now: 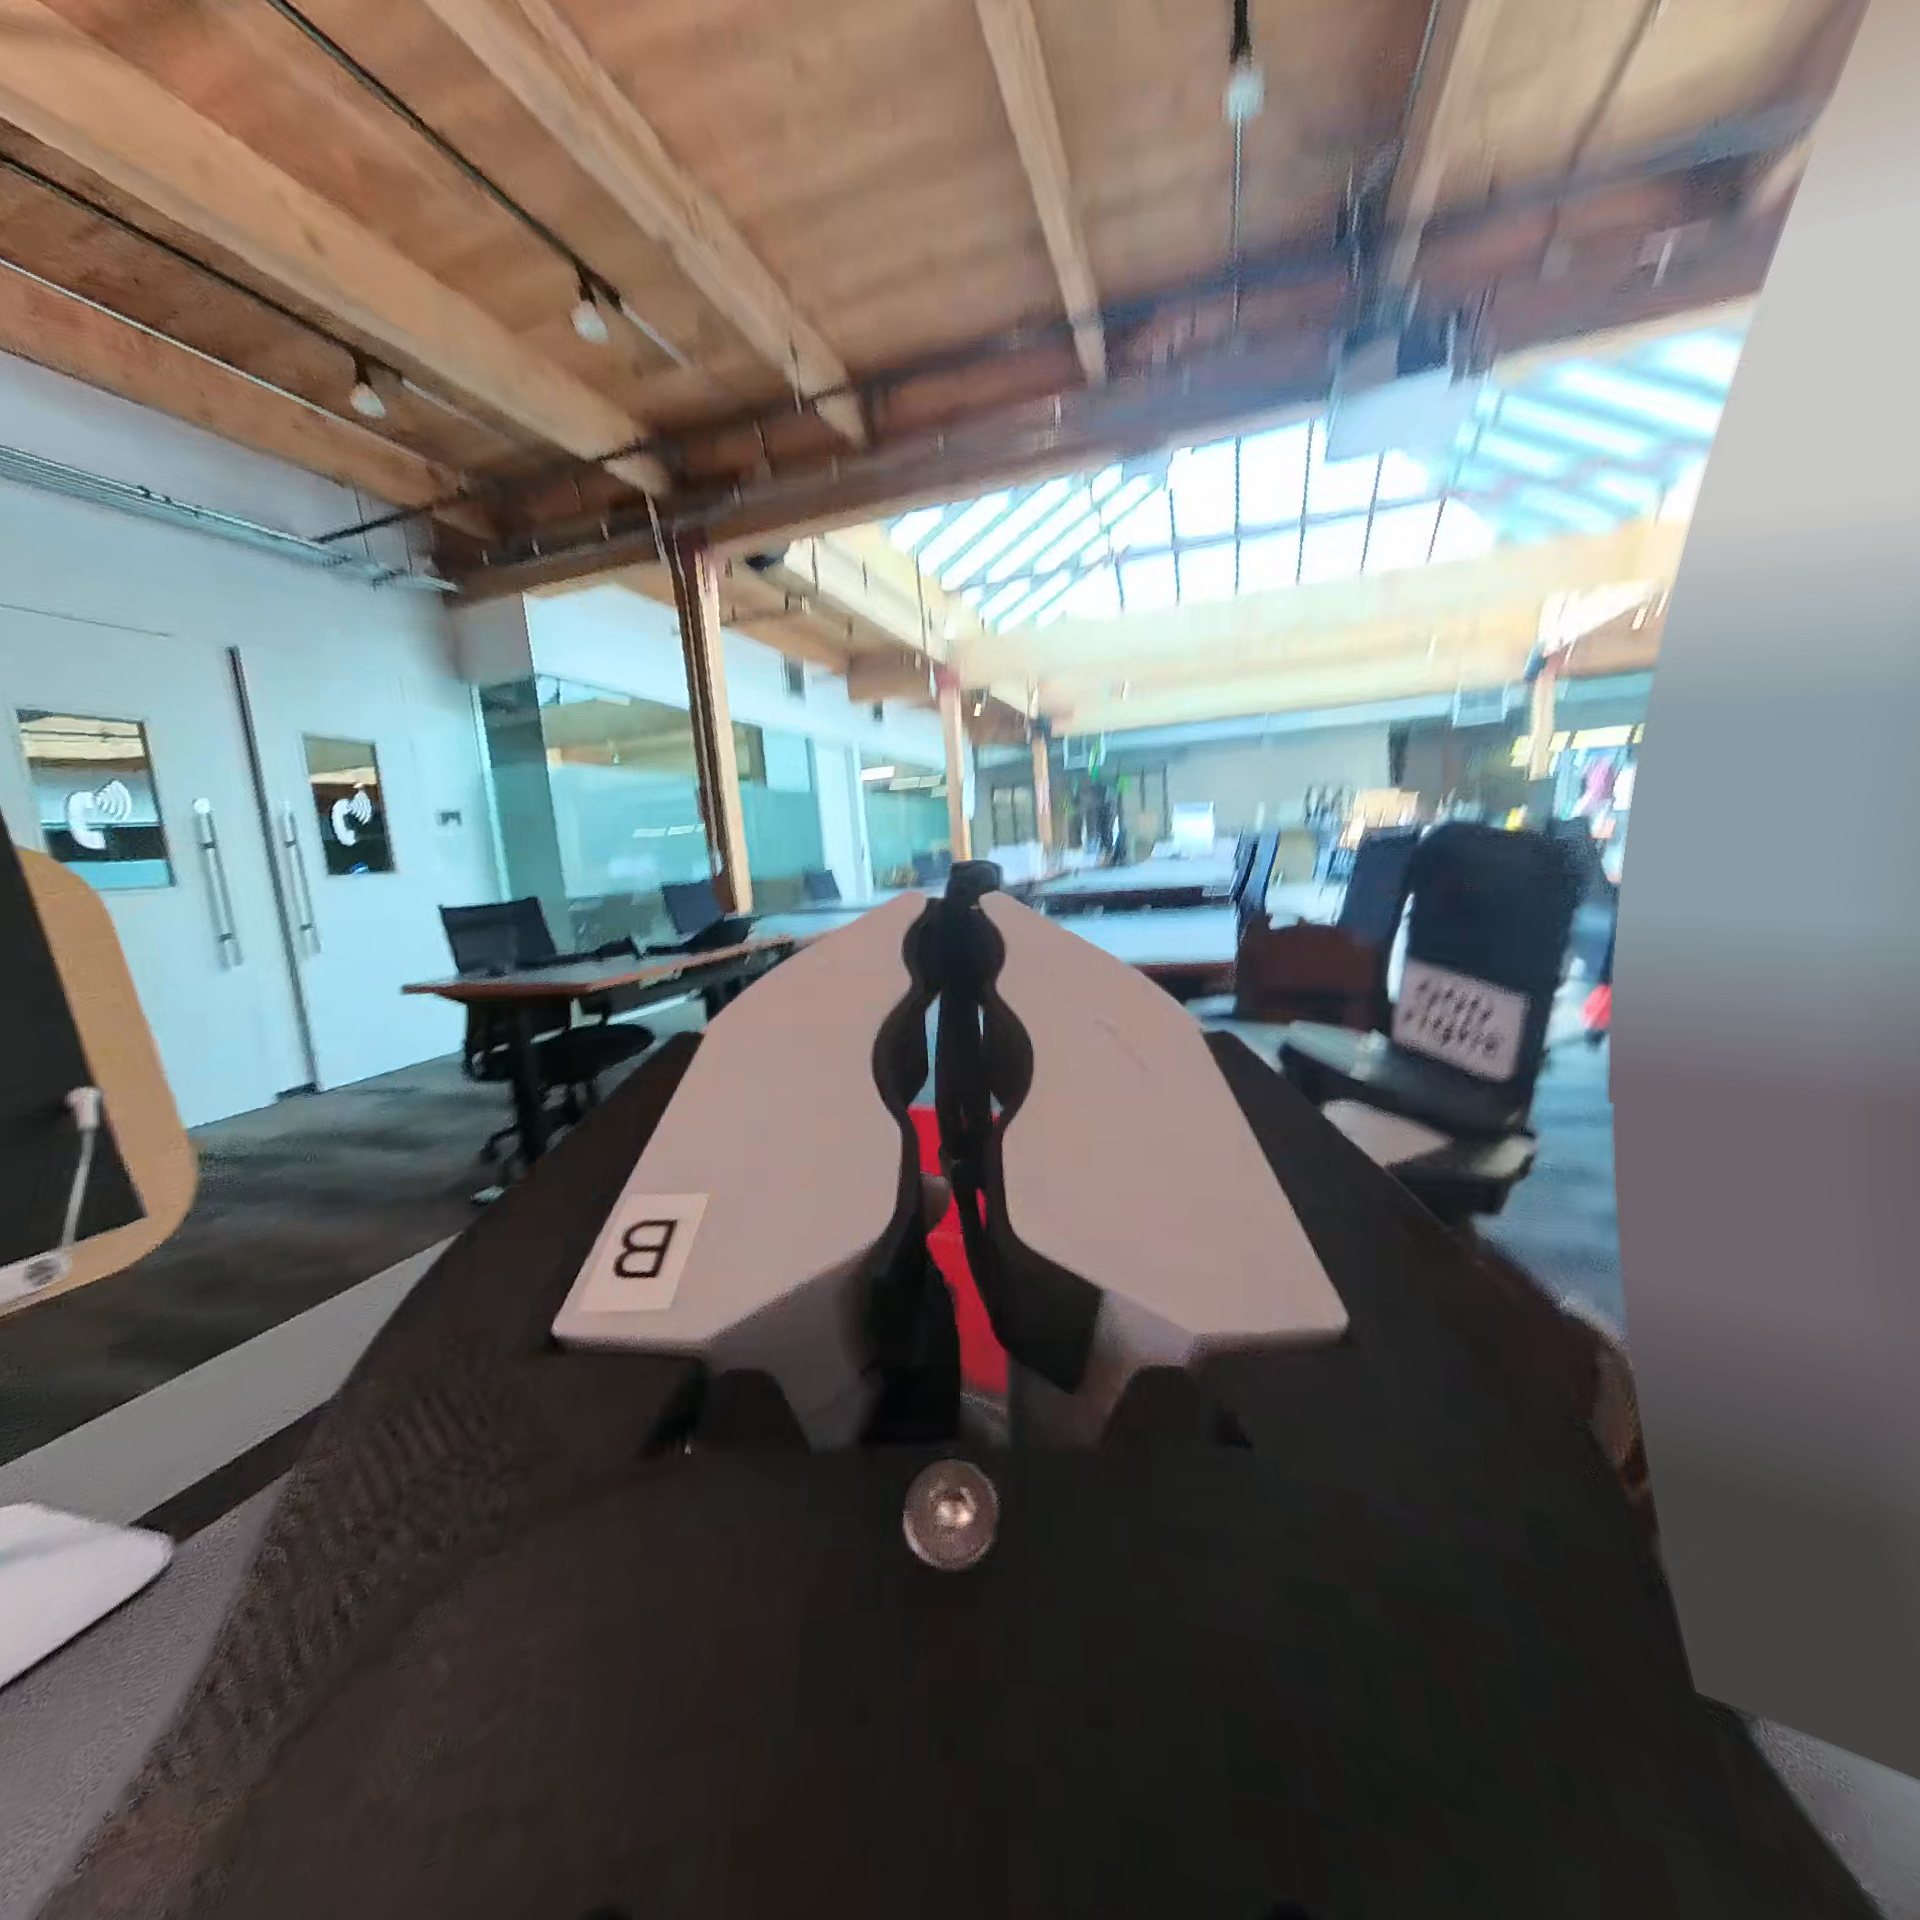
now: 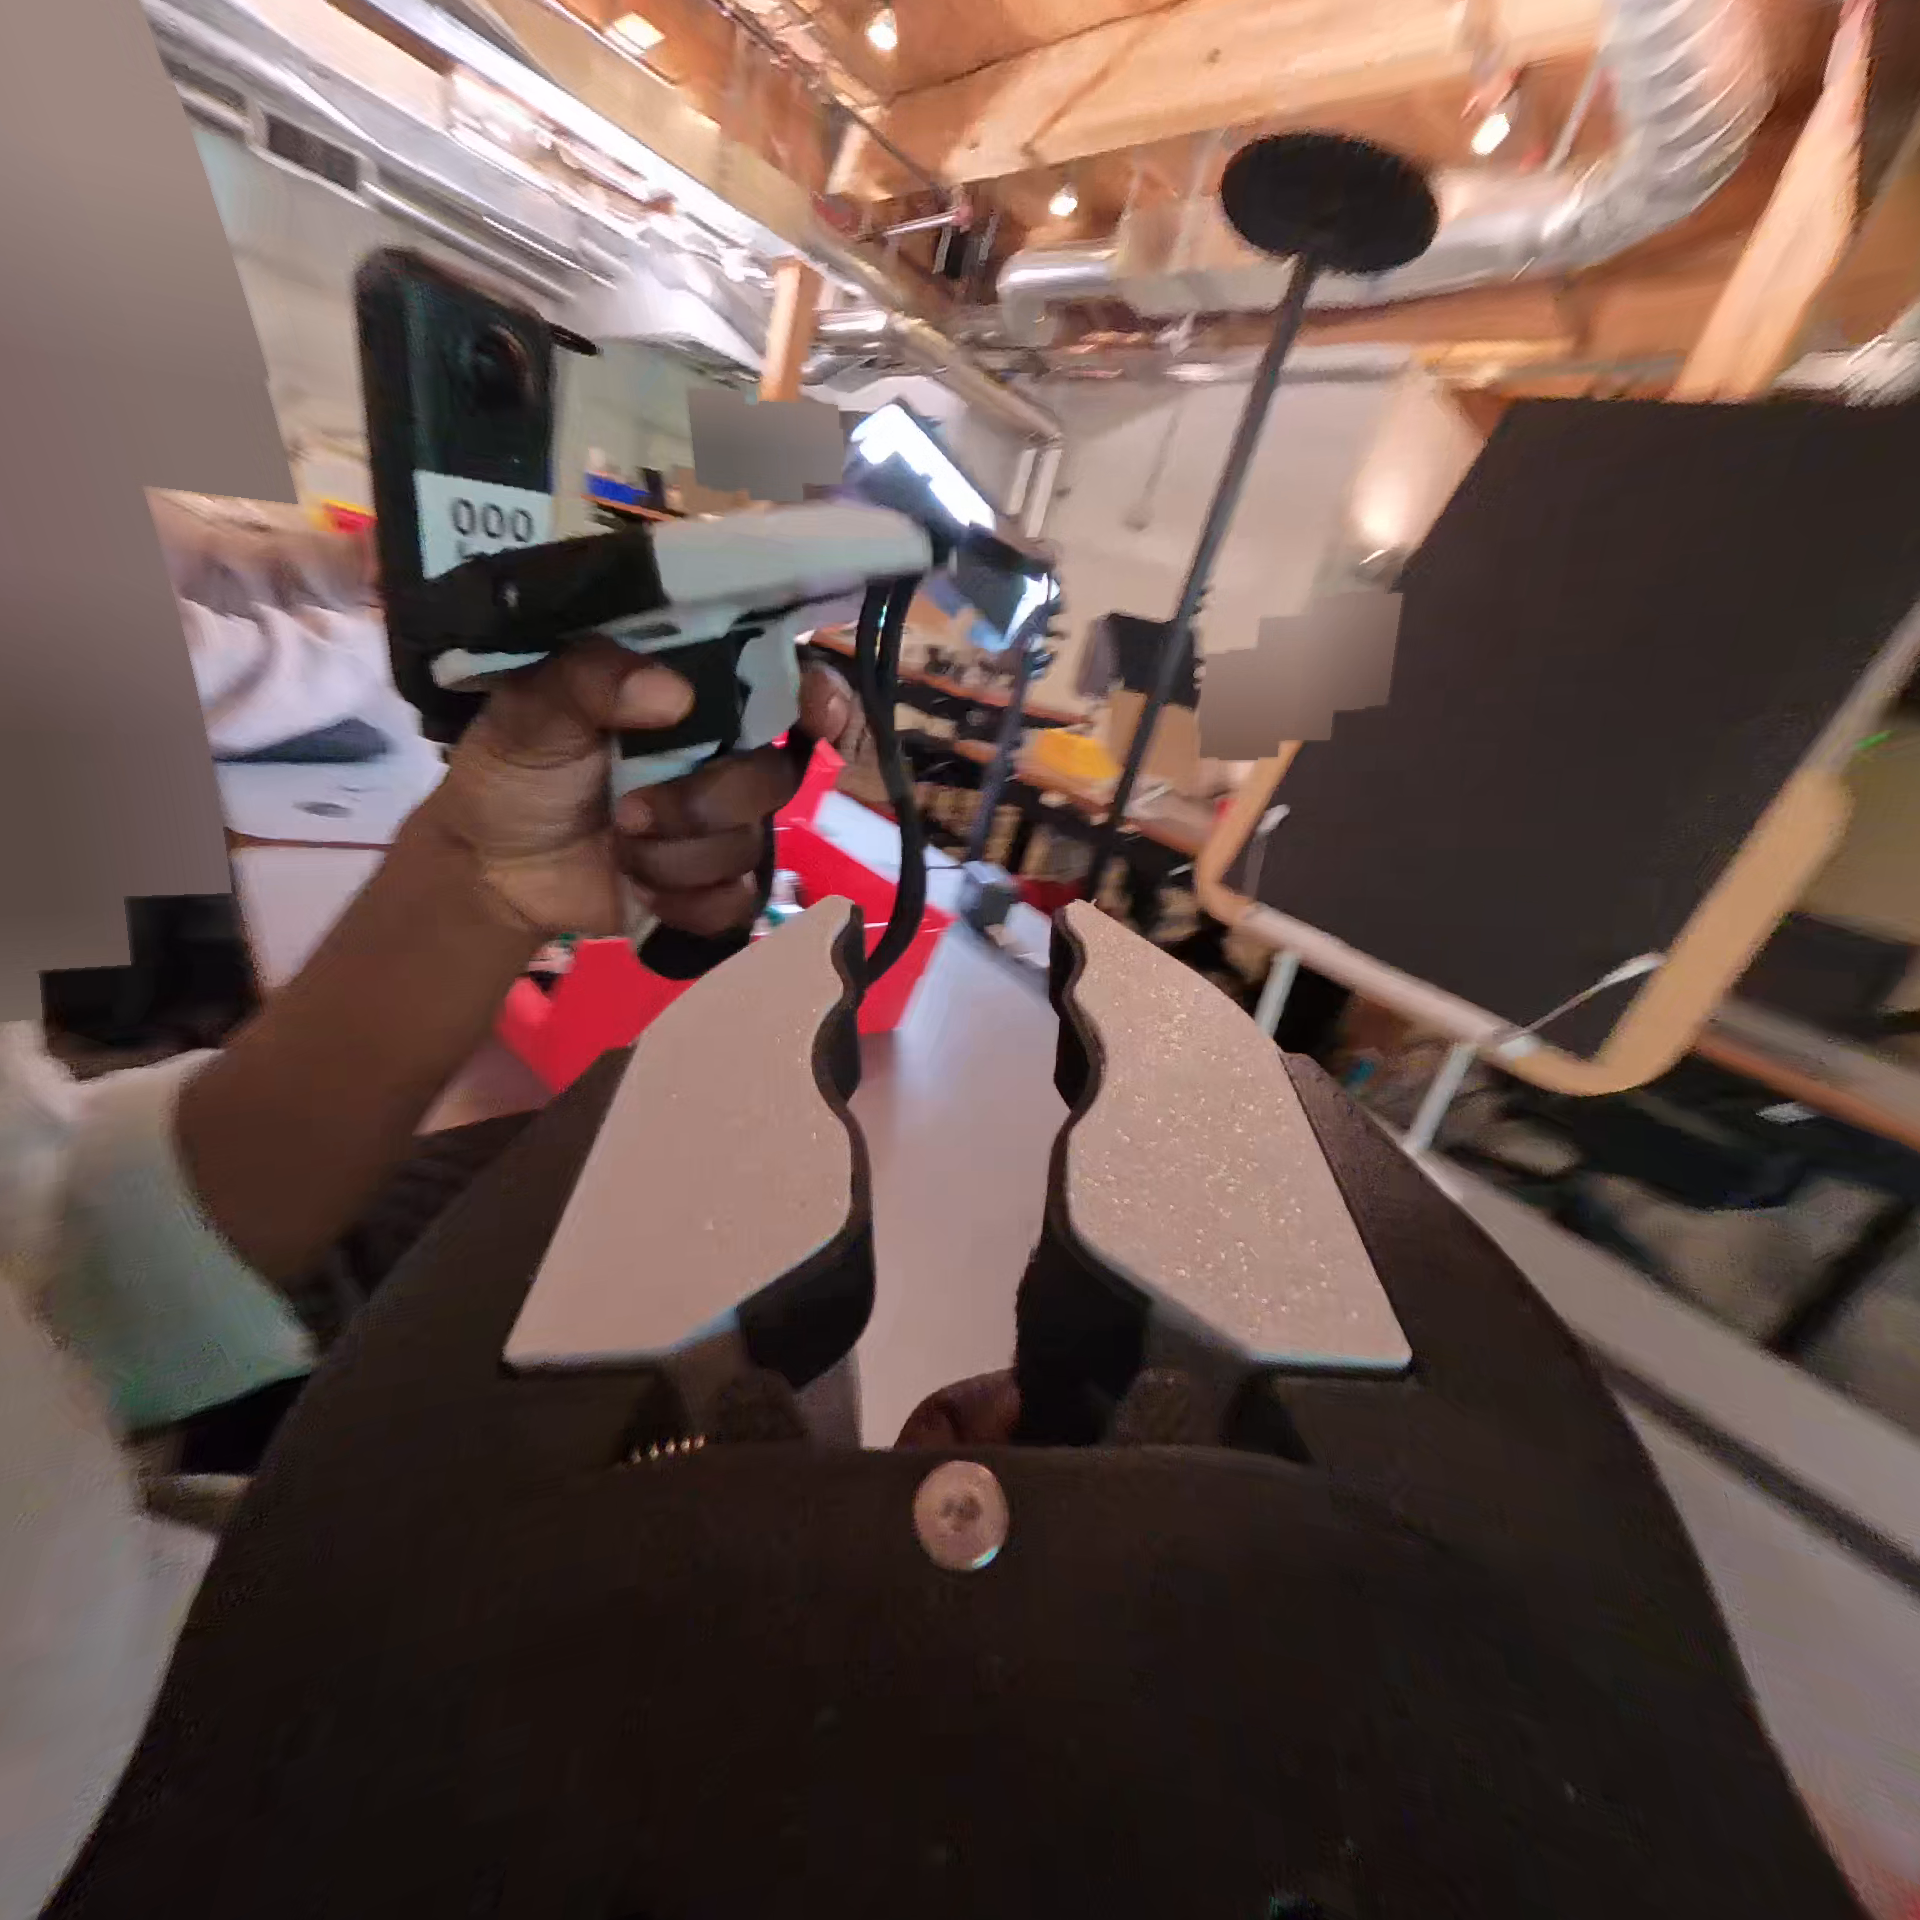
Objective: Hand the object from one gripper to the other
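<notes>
- Broadly, the biggest thing near the work is a dark panel with a pale wooden rim [image 2: 1621, 675], standing to the right in the right wrist view and playing no part in the task.
- Next comes the pale table [image 2: 956, 1143], seen between the right gripper's fingers. A red bin [image 2: 582, 1008] sits on it farther back.
- The right gripper [image 2: 956, 925] has its fingers spread fairly wide with nothing between them, only table showing through the gap. It points toward the other tool.
- The left gripper [image 1: 961, 904] is raised above the table, gripped by the person's hand [image 2: 561, 790]. Its fingers are pressed close together, pinching a thin black thing that runs along the seam between the pads.
- The task's thing is that black cord [image 2: 885, 727]. From the left gripper's tips it hangs down in a loop, and its lower end passes just behind the tip of the right gripper's left-hand finger. Whether it touches that finger I cannot tell.
- As for progress, I judge the pick-up done and the handover not yet made: one tool holds the cord and the other waits, agape, close to the dangling loop. What is left is for the right fingers to close on the cord and the left to let go.
</notes>
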The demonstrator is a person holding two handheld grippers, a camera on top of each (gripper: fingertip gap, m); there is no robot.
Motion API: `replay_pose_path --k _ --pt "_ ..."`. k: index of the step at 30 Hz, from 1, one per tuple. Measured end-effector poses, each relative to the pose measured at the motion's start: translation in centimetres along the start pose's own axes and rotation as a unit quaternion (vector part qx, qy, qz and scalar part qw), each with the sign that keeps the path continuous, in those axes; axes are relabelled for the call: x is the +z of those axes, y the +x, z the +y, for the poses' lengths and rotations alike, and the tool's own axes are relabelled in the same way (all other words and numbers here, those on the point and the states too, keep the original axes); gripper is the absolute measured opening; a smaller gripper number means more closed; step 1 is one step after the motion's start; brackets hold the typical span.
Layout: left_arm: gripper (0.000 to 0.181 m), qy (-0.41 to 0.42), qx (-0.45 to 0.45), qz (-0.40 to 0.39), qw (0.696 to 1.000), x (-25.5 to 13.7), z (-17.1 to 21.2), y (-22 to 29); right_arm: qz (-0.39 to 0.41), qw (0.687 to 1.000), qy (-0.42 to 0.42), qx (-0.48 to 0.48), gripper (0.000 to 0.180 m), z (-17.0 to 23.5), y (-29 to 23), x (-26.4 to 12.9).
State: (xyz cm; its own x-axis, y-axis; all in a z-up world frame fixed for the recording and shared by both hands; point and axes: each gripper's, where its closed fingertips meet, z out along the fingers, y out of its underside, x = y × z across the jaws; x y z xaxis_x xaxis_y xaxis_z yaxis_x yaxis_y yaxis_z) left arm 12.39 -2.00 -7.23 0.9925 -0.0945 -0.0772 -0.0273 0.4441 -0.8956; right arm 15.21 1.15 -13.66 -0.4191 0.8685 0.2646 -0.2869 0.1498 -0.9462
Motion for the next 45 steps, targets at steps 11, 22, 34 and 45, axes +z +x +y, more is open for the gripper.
replay_pose_path --k 11,22,34,45 --pt "0.005 0.040 -0.033 -0.007 0.999 -0.1 -1.1 0.4 -0.069 0.985 -0.010 0.157 0.045 3.4 -3.4 3.2" --pt "0.030 -0.052 -0.040 -0.013 0.998 -0.9 0.7 -1.5 -0.022 0.989 -0.037 0.140 0.003 3.2 -0.8 1.9" --pt "0.056 -0.180 0.134 -0.046 0.973 -4.0 1.6 -1.7 0.024 0.988 -0.150 0.016 0.003 4.6 1.8 -0.1" --pt "0.048 -0.299 0.042 0.079 0.950 0.1 9.7 2.7 0.085 0.960 -0.092 -0.251 0.003 1.3 0.9 -0.6"
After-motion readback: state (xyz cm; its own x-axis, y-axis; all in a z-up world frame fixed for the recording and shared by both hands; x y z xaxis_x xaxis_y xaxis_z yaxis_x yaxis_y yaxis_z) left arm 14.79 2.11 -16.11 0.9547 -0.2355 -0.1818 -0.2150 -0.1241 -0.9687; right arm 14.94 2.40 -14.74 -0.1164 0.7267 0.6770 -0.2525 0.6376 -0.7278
